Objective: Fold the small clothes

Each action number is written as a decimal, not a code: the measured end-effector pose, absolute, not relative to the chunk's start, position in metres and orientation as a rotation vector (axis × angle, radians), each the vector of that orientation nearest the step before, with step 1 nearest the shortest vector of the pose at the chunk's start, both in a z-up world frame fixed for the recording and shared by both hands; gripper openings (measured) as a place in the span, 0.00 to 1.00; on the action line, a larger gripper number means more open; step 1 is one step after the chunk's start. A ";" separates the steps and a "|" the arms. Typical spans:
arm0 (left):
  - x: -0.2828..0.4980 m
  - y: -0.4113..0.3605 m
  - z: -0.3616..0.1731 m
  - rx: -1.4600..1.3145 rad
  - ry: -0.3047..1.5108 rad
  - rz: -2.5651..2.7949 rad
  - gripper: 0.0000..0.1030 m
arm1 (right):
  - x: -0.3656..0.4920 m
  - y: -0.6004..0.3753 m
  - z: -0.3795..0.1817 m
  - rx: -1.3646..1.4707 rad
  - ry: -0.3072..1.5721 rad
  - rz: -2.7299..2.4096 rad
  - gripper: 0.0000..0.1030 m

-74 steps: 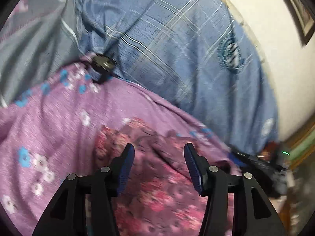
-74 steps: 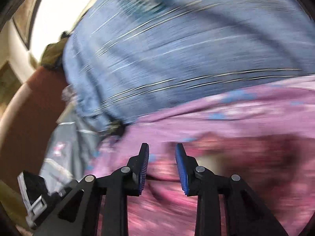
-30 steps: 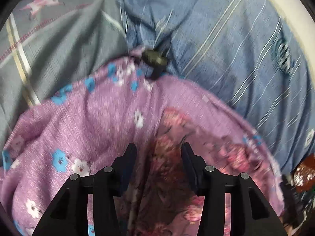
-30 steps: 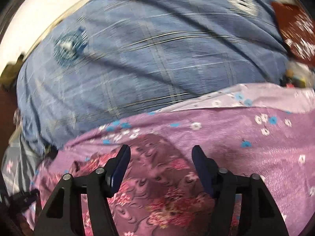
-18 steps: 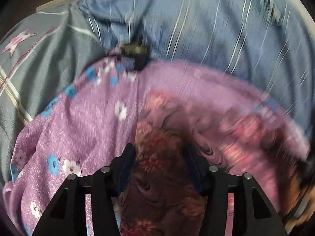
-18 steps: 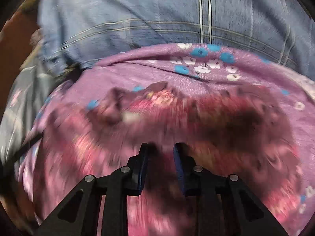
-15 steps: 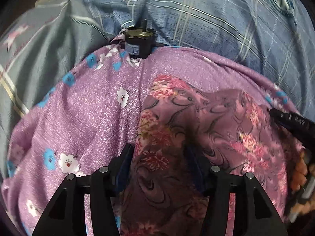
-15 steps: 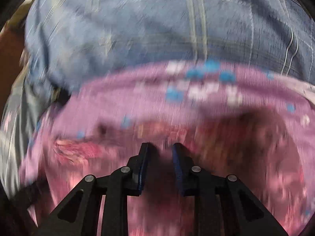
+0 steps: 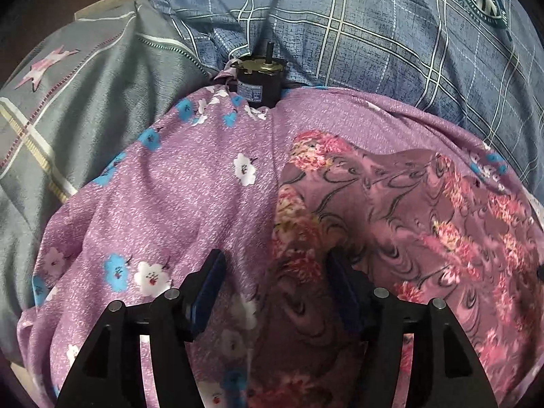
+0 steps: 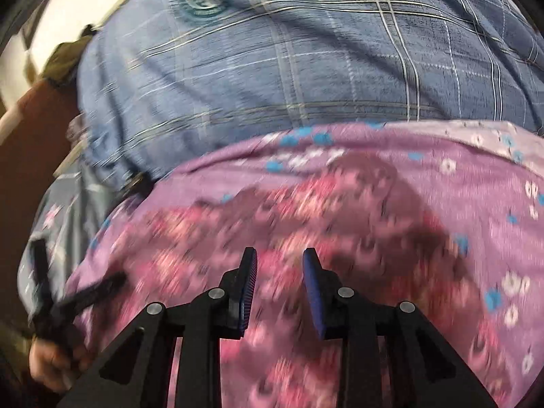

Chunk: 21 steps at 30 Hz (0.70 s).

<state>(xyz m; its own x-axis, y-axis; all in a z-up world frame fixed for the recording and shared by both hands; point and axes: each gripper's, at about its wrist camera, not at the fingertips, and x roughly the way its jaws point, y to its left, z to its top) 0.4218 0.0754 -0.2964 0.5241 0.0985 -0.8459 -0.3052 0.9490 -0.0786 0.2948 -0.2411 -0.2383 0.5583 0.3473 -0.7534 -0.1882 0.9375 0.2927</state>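
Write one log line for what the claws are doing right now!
left claw: open over dark flowery cloth | right claw: open, empty | purple sheet: underneath

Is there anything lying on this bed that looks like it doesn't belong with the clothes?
Yes: a small black motor with a brass top stands on the far edge of the purple flowered cloth, against the blue checked blanket. It is hardware, not laundry.
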 end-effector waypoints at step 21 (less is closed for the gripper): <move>0.273 0.101 -0.275 -0.496 0.917 0.220 0.59 | 0.210 -0.160 -0.279 0.041 1.001 0.457 0.33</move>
